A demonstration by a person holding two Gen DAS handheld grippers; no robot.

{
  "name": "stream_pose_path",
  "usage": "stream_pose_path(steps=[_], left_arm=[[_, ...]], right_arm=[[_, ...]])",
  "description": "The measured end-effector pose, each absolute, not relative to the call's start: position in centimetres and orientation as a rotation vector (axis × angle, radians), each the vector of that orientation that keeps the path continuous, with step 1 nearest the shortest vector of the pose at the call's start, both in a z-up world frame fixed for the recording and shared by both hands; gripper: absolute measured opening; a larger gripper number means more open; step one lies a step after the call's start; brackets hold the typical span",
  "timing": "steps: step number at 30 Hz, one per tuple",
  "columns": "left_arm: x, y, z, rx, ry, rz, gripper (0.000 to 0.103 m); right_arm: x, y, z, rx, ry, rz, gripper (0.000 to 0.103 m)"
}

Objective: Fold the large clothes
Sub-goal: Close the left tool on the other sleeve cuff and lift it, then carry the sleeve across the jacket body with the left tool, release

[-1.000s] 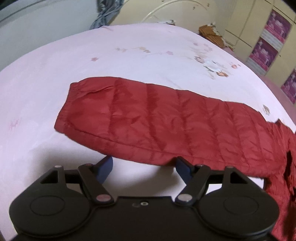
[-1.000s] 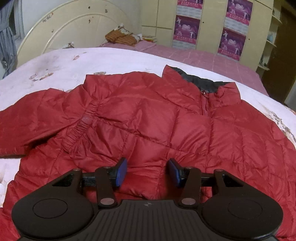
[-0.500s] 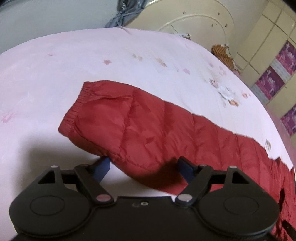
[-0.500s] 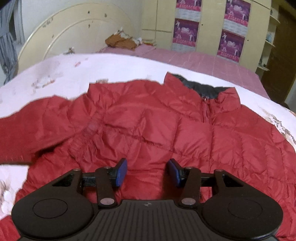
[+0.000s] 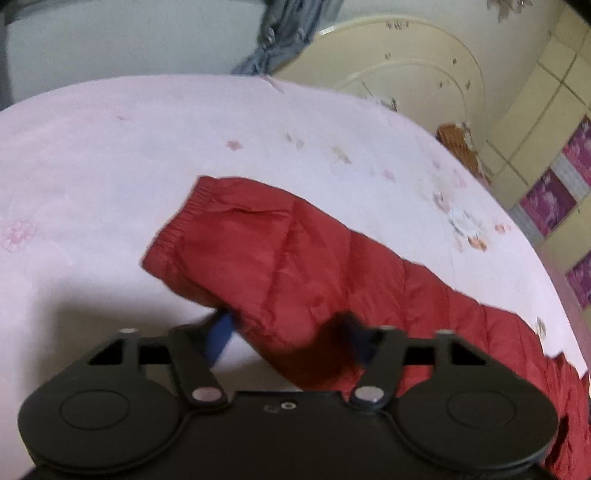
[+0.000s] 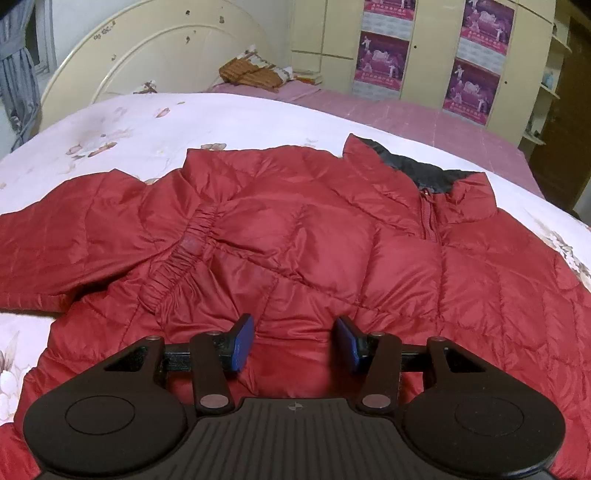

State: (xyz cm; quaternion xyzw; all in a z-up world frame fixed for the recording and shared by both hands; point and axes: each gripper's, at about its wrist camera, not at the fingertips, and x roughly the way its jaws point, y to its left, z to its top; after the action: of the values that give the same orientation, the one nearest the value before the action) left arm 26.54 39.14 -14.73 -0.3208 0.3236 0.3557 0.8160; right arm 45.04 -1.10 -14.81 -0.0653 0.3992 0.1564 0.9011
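A red quilted jacket [image 6: 332,240] lies front up on the bed, zipped, with its dark collar lining [image 6: 424,173] at the far side. One sleeve is folded across the chest, its elastic cuff [image 6: 184,251] on the body. My right gripper [image 6: 295,343] is shut on a puffed fold at the jacket's near hem. The other sleeve [image 5: 280,251] stretches over the sheet with its cuff [image 5: 177,225] at the left. My left gripper [image 5: 288,332] is closing on that sleeve's near edge, and the fabric bunches between its pads.
The pale pink flowered bedsheet [image 5: 110,166] spreads around the jacket. A cream headboard [image 6: 166,55] stands at the far end, with a brown bundle [image 6: 247,74] beside it. Cream wardrobe doors with purple posters [image 6: 476,88] line the back right. A grey curtain [image 5: 280,33] hangs at the back.
My left gripper slid along the sleeve toward the cuff, rolled, and closed in on the sleeve's edge, which now bunches between the pads. The right gripper kept its hold and place.
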Motion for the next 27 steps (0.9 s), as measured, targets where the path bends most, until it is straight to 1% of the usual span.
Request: stream_pose_path(steps=[1,2,4,5,7,12,15,21,27], left_arm=[[26.5,39.2,-14.8,-0.687,0.681,0.766,0.044],[26.4,39.3,-14.7,-0.689,0.671,0.768,0.034],[26.3,39.5,-14.6,-0.689,0.66,0.762,0.021],[26.3,39.6,-14.5,-0.691,0.655,0.756,0.016],[26.5,39.4,-14.1,-0.683,0.644,0.743,0.01],[27.6,37.4,-10.9,-0.608,0.586,0.639,0.008],[29.0,35.3,-8.7,-0.552,0.563,0.533,0.008],[33.2,28.8,-5.3,-0.446,0.55,0.286,0.008],[37.4,19.7,-4.6,-0.336,0.578,0.025,0.008]], right_arm=[[45.1,-1.1,-14.8,-0.134,0.826,0.324,0.049],[45.1,-1.1,-14.8,-0.131,0.828,0.326,0.049],[45.0,-1.0,-14.9,-0.134,0.828,0.325,0.049],[45.0,-1.0,-14.8,-0.134,0.828,0.324,0.049],[45.0,-1.0,-14.8,-0.136,0.828,0.324,0.049],[44.5,-1.7,-14.1,-0.085,0.795,0.303,0.049],[44.8,-1.5,-15.0,-0.11,0.828,0.308,0.049],[44.4,-3.4,-13.2,-0.018,0.805,0.3,0.049],[43.1,-6.8,-11.1,0.025,0.777,0.251,0.049]])
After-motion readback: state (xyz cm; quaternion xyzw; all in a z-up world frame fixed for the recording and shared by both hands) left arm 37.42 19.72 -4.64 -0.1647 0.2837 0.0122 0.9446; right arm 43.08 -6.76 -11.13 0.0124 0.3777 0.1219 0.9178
